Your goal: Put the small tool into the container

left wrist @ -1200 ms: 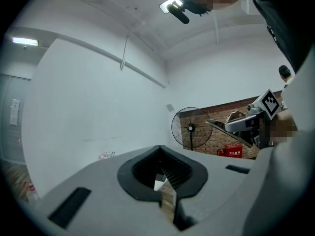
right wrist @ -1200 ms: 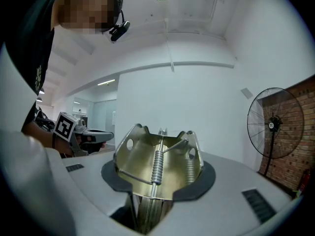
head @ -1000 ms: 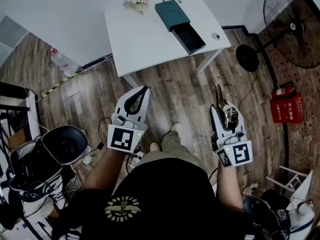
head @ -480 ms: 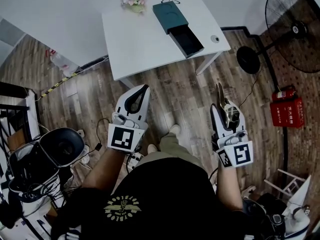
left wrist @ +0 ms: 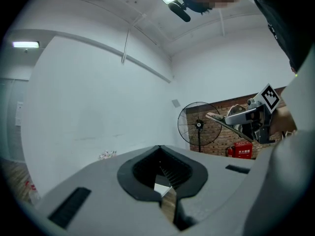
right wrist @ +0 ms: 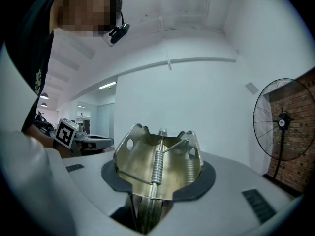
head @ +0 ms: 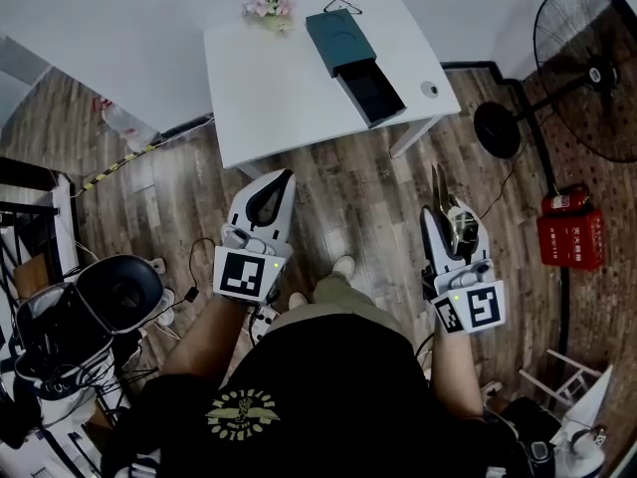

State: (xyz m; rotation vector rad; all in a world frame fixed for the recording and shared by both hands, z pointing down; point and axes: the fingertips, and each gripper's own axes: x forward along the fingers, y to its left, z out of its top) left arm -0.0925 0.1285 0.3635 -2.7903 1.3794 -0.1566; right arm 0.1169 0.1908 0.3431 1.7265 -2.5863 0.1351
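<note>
My right gripper (head: 445, 217) is shut on a small brass-coloured metal tool (head: 453, 225) with a coil spring; its pointed end sticks out ahead of the jaws. In the right gripper view the tool (right wrist: 147, 156) fills the gap of the right gripper (right wrist: 158, 177). My left gripper (head: 288, 175) is shut with nothing in it, its tips meeting in the left gripper view (left wrist: 159, 146). Both are held over the wooden floor, short of the white table (head: 279, 98). On that table lies a dark teal box (head: 343, 34) with its drawer (head: 371, 88) pulled out towards me.
A small pot of pink flowers (head: 267, 3) stands at the table's back, a small round object (head: 429, 89) at its right edge. A standing fan (head: 587, 68) and a red fire extinguisher case (head: 569, 229) are on the right. Cables and dark equipment (head: 109, 297) crowd the floor at left.
The table and the fan have shifted slightly in the head view as the head moved. Both grippers keep the same stance, and the tool stays in the right one.
</note>
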